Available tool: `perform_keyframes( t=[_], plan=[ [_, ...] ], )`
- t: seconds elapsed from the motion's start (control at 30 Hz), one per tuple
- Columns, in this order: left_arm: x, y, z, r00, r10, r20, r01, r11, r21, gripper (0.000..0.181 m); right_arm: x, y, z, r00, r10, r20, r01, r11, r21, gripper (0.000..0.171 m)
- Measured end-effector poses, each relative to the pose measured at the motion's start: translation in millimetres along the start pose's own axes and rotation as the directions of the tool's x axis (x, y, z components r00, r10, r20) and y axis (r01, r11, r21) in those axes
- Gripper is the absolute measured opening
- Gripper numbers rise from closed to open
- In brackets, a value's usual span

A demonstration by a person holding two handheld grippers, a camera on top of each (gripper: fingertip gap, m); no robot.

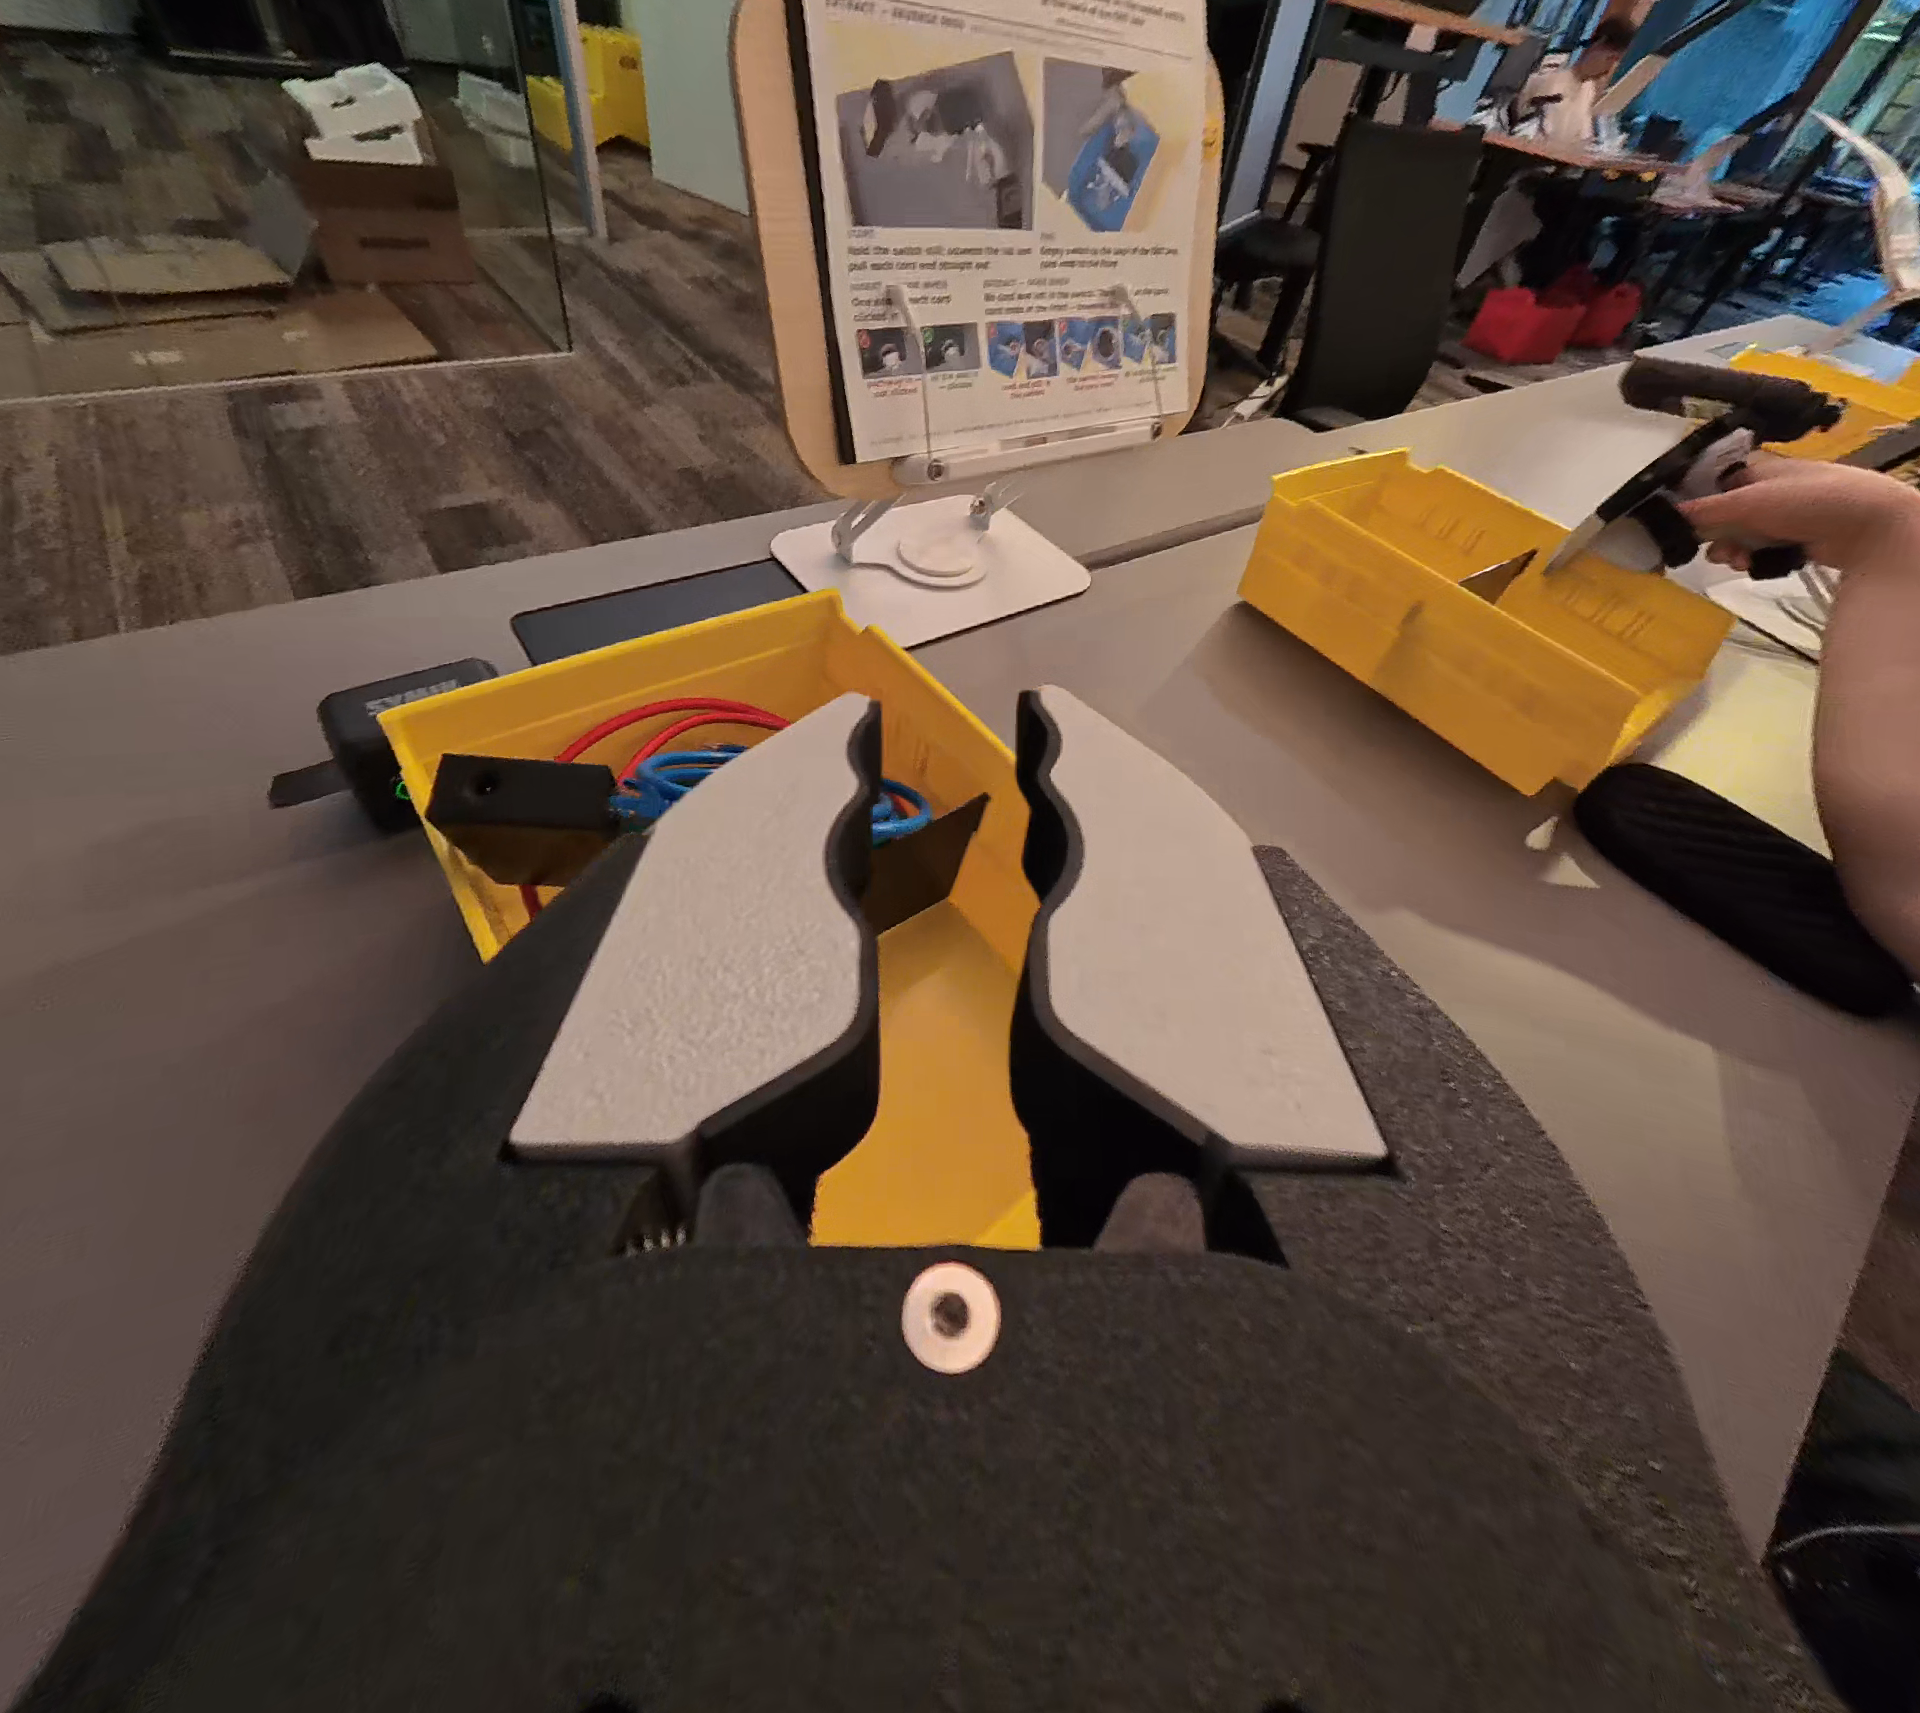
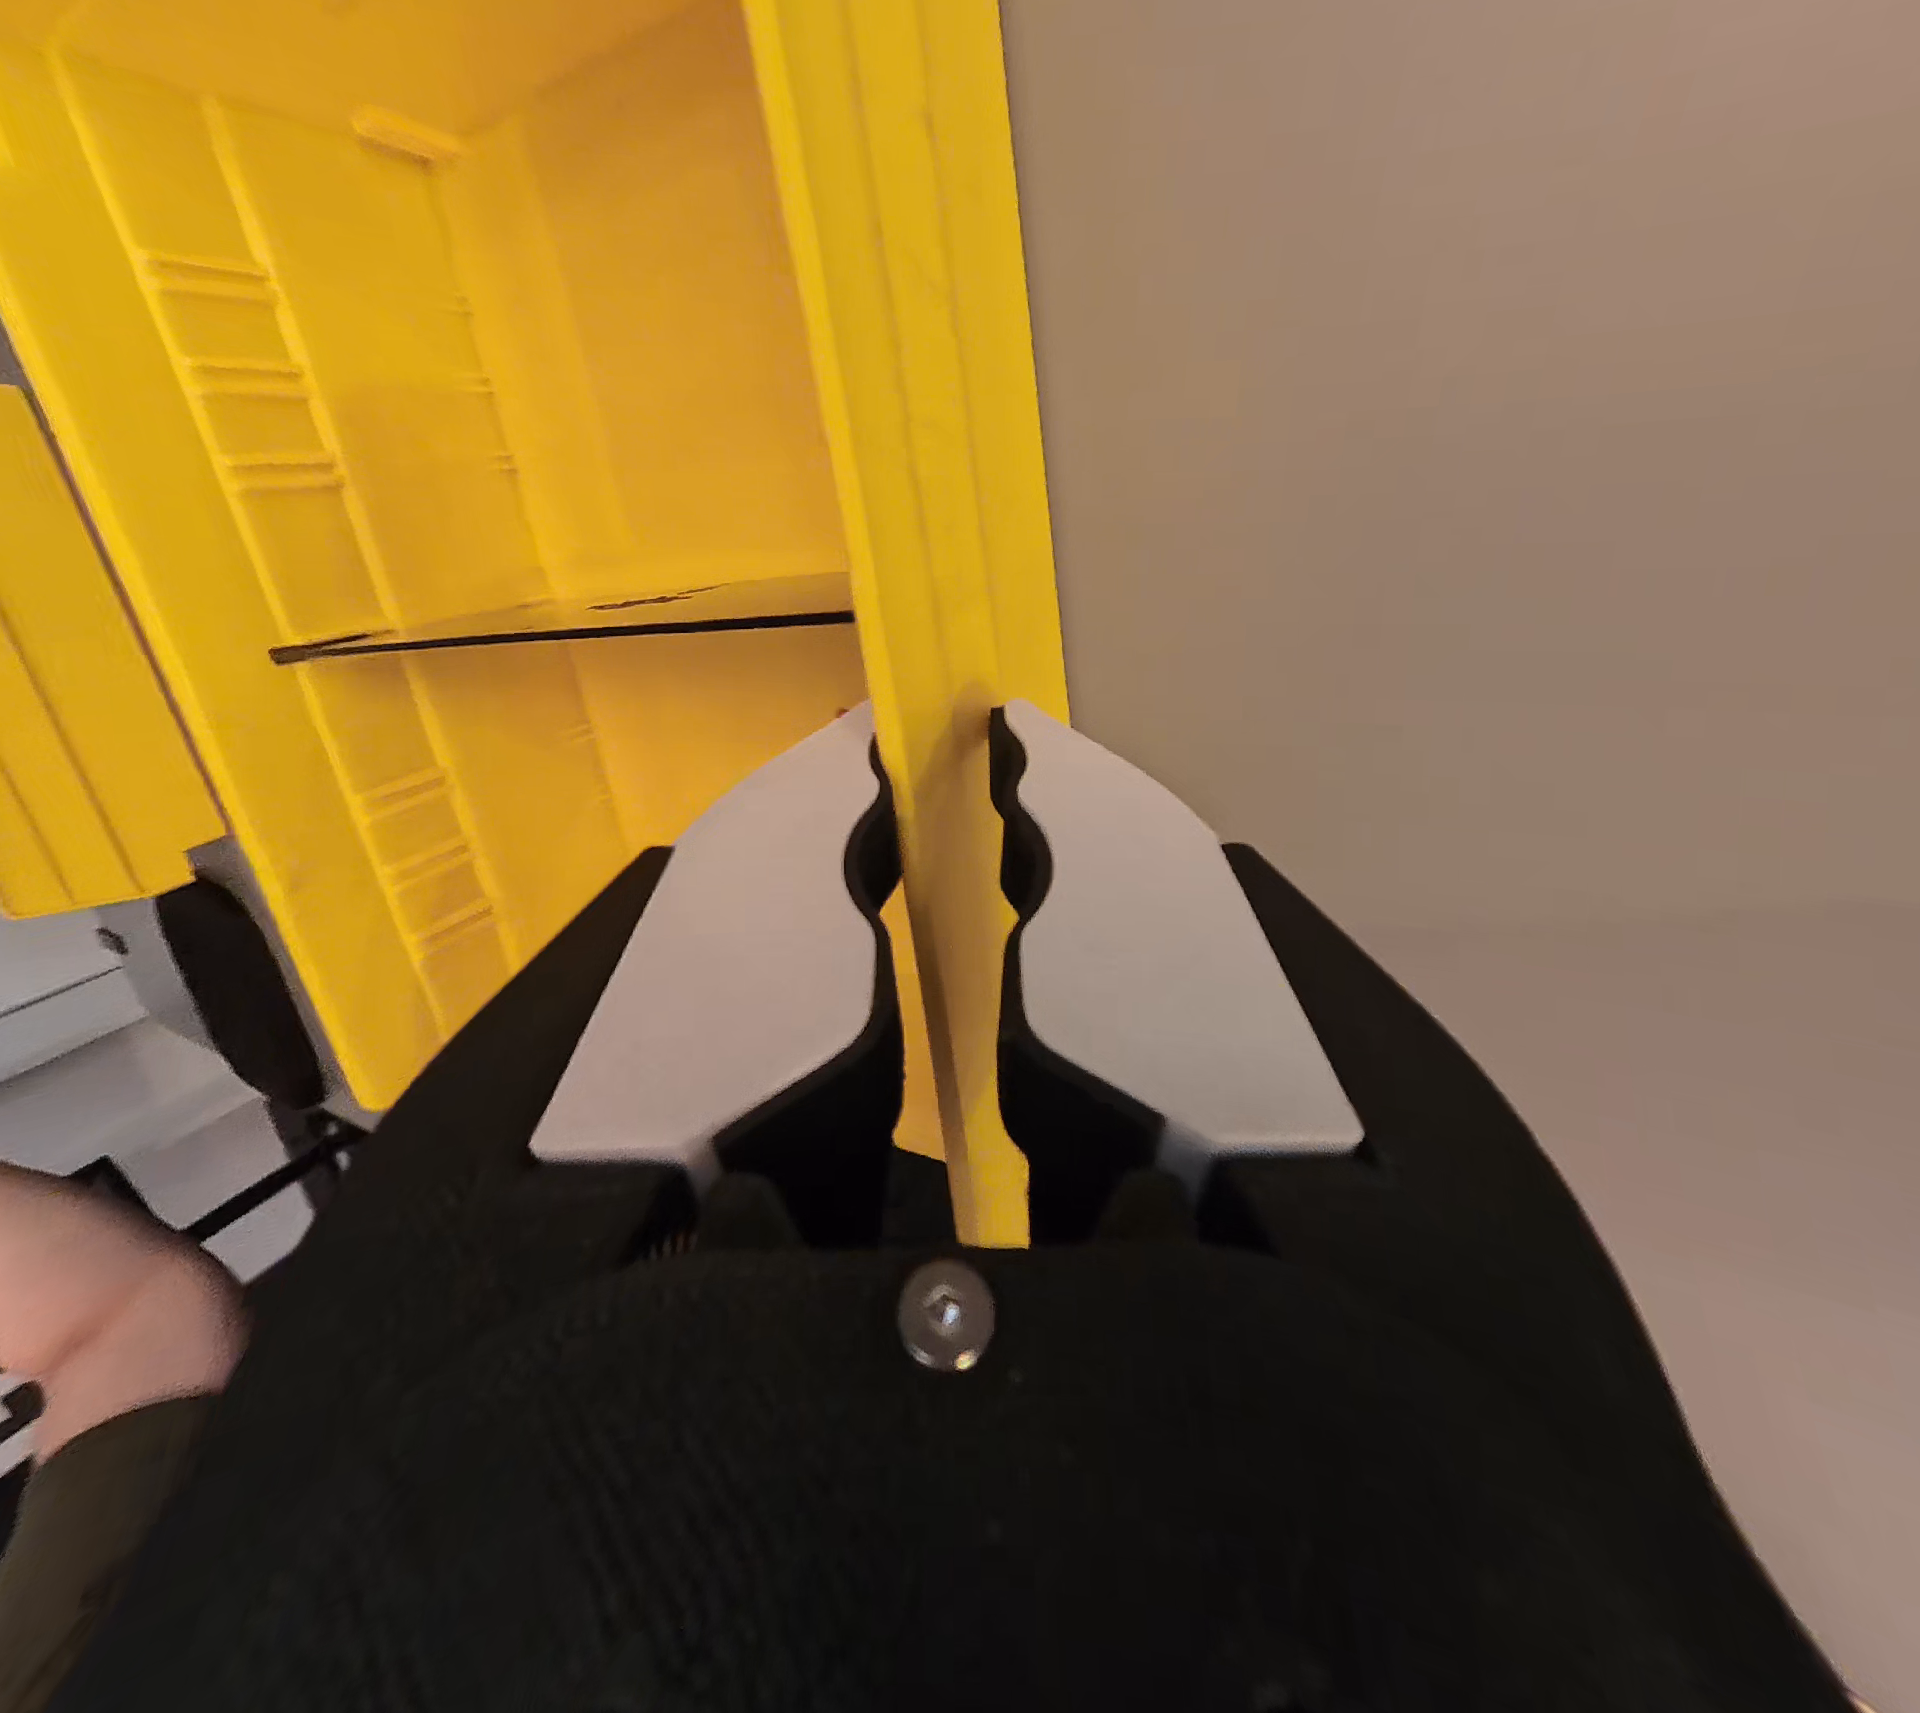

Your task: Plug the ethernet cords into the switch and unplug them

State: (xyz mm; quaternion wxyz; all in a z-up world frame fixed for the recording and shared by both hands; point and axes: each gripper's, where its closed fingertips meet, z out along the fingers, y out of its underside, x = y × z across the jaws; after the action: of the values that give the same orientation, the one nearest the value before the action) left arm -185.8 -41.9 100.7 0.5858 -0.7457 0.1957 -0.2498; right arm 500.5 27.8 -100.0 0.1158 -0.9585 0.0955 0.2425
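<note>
In the left wrist view, my left gripper (image 1: 945,713) is open and empty, just above a yellow bin (image 1: 623,676) on the grey table. The bin holds a black switch (image 1: 520,806) at its left and a tangle of red, blue and orange ethernet cords (image 1: 675,759); my fingers hide part of them. A second yellow bin (image 1: 1455,624) stands to the right and looks empty. My right gripper (image 2: 935,718) is shut on that bin's side wall (image 2: 935,416). It also shows at the far right of the left wrist view (image 1: 1579,546), held by a hand (image 1: 1808,510).
An instruction sheet on a white stand (image 1: 997,105) stands behind the bins. A small black box (image 1: 384,728) sits left of the first bin, and a dark pad (image 1: 655,614) lies behind it. Each bin has a black divider (image 2: 561,629). A dark sleeve (image 1: 1745,894) rests at right. About 70 cm separates my left fingertips from my right.
</note>
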Motion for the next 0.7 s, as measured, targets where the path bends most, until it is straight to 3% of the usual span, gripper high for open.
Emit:
perform_keyframes(
  t=[0.23,0.4,0.43,0.5,0.57,0.63,0.7],
  plan=[
    [-3.3,25.6,1.2,0.992,0.121,0.033,-0.119,0.991,-0.060,0.037,-0.1,-3.3,-2.8,0.997,-0.072,-0.033,0.072,0.997,0.000,0.013],
    [-18.9,43.8,15.1,0.962,0.262,0.080,-0.246,0.955,-0.163,0.041,-11.2,-18.7,-29.3,0.995,-0.095,-0.022,0.097,0.984,0.148,0.013],
    [-31.4,43.3,16.5,0.917,0.368,0.150,-0.339,0.921,-0.192,0.035,-15.6,-21.3,-37.8,0.994,-0.111,-0.023,0.113,0.976,0.184,0.015],
    [-57.5,41.7,18.2,0.718,0.644,0.262,-0.580,0.763,-0.287,0.029,-32.6,-26.3,-57.3,0.984,-0.177,-0.003,0.171,0.947,0.270,0.015],
    [-76.2,50.0,26.6,0.519,0.822,0.233,-0.713,0.567,-0.413,0.029,-57.5,-33.9,-81.6,0.960,-0.278,0.011,0.252,0.885,0.392,0.017],
    [-86.6,66.9,40.4,0.455,0.884,0.108,-0.737,0.442,-0.511,0.035,-86.8,-43.0,-111.4,0.921,-0.390,-0.015,0.335,0.770,0.543,0.020],
    [-98.4,74.1,51.6,0.432,0.902,0.026,-0.729,0.366,-0.578,0.048,-123.5,-47.3,-143.6,0.857,-0.512,-0.059,0.404,0.596,0.694,0.023]
  ],
)
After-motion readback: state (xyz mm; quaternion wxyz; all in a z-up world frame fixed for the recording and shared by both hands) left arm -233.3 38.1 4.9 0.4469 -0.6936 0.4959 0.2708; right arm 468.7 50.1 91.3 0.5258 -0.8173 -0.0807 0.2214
